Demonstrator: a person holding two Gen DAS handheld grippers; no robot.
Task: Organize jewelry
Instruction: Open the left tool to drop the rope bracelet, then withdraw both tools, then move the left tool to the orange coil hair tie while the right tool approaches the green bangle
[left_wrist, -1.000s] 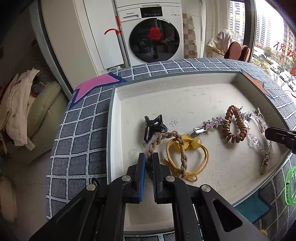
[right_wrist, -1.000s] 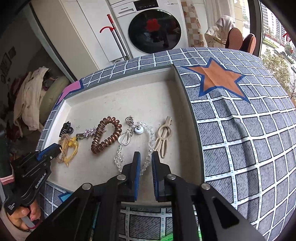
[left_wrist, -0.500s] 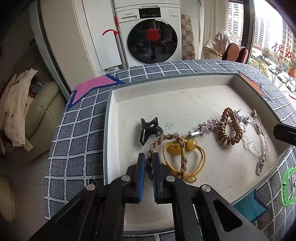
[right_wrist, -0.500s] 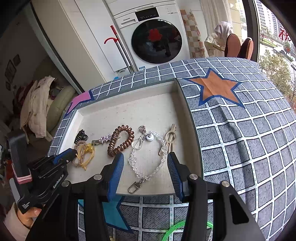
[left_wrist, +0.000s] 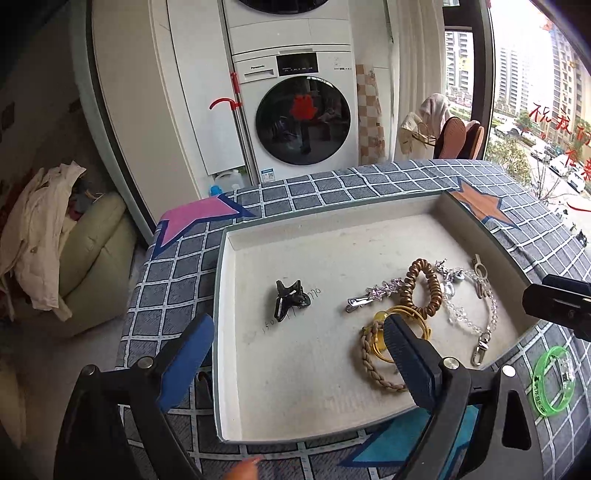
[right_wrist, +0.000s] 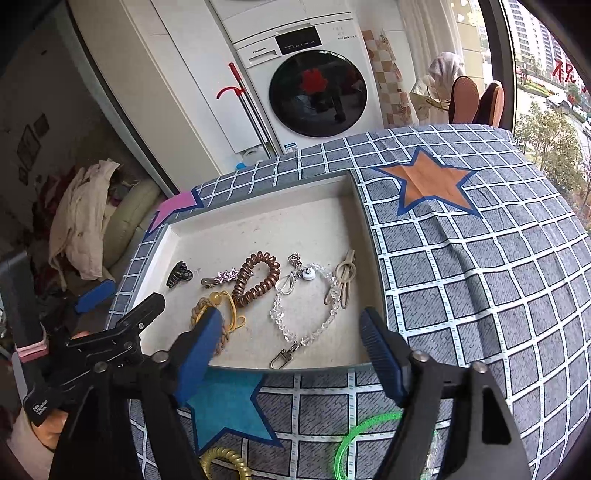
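Your risk: the braided hair tie and yellow elastic overlap right at your left gripper (one grab could drag both). Its jaws have just sprung wide, nothing pinched. The right gripper jaws have also just spread, empty, bead chain in the tray ahead between them.

Washing machine, draped sofa

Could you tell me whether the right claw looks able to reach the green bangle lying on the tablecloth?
Probably yes: the right claw is open and empty, and the green bangle lies uncovered just below it, outside the tray.
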